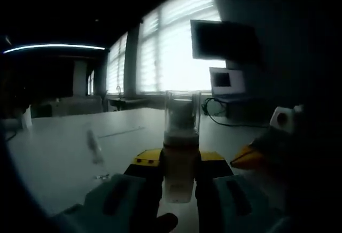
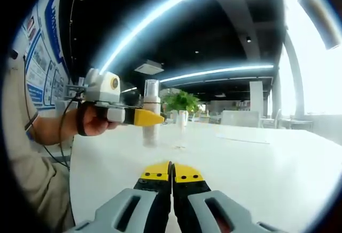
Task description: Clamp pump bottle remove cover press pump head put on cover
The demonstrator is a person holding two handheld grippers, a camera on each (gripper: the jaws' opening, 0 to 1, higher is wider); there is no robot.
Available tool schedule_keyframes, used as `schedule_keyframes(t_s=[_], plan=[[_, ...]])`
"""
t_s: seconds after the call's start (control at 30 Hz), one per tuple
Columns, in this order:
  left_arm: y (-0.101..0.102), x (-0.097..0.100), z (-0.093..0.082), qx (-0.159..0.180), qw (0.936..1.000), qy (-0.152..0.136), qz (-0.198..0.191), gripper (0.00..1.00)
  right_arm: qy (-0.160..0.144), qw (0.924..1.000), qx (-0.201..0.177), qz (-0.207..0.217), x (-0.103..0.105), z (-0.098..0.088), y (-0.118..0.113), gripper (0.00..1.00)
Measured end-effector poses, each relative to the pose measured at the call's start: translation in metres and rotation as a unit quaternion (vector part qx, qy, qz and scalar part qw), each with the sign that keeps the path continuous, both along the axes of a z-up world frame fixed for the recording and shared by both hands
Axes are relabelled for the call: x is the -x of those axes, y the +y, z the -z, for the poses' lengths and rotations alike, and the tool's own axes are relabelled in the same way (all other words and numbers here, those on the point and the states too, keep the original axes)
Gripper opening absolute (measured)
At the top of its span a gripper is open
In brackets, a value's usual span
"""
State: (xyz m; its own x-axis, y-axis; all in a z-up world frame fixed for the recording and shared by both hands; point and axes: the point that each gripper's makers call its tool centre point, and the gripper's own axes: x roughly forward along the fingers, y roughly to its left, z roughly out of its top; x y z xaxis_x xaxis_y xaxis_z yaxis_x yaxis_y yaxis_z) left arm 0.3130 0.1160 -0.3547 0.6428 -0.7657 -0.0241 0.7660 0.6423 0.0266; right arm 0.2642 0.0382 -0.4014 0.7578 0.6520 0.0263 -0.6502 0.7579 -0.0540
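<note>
Left gripper [image 1: 180, 182] is pinching the pump bottle [image 1: 180, 163] between its yellow-tipped jaws, which are pressing on the pale lower body from both sides while the bottle is standing upright on the white table [image 1: 64, 158]. The clear cover [image 1: 182, 113] is sitting on top of the bottle, still on, with the pump head showing dimly through it. To the right in the left gripper view, the yellow tip of the right gripper [image 1: 247, 158] is poking in, apart from the bottle. A small clear item [image 1: 95, 148] is standing on the table left of the bottle; too blurred to identify. Bright blinds-covered windows [image 1: 176, 46] and a dark monitor [image 1: 224, 40] are filling the background. In the right gripper view, the right gripper [image 2: 172, 177] is sitting low over the table [image 2: 256, 163] with its jaws pressed together, holding nothing. Across the table, a person's hand [image 2: 93, 121] is gripping the left gripper [image 2: 141, 117], whose yellow jaws are clamping the pump bottle [image 2: 150, 129] at mid-height, the cover [image 2: 152, 90] rising above them. A small clear container [image 2: 182, 119] is standing just right of the bottle, and a green plant [image 2: 181, 100] is showing behind it. The person's sleeve [image 2: 32, 174] is showing at the left edge.
</note>
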Motion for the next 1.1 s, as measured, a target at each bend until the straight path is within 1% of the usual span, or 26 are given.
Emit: schedule_keyframes(t_s=[0.07,0.17,0.4,0.53,0.67,0.8,0.97,1.1], plan=[[0.002,0.003,0.004,-0.004,1.0,0.007,0.003,0.14,0.0,1.0,0.001,0.0,0.001,0.0,0.002,0.0],[0.004,0.007,0.009,0.001,0.9999,0.015,0.007,0.14,0.0,1.0,0.003,0.0,0.003,-0.001,0.004,0.0],[0.008,0.016,0.016,0.004,0.9994,0.025,0.024,0.14,0.001,1.0,0.007,0.0,0.002,0.0,0.004,0.0],[0.01,0.018,0.02,-0.001,0.9993,0.027,0.024,0.14,0.001,0.9999,0.011,0.002,0.002,0.001,0.005,0.0],[0.011,0.025,0.026,0.002,0.999,0.035,0.027,0.14,0.001,0.9999,0.014,0.002,0.001,0.002,0.004,0.0],[0.013,0.032,0.033,0.001,0.999,0.036,0.026,0.14,0.002,0.9999,0.016,0.004,0.0,0.003,0.004,0.0],[0.015,0.031,0.042,0.004,0.9987,0.044,0.025,0.14,0.001,0.9998,0.02,0.003,-0.001,0.004,0.003,0.0],[0.016,0.03,0.043,0.012,0.9985,0.048,0.021,0.14,0.003,0.9998,0.021,0.004,-0.002,0.005,0.002,0.0]])
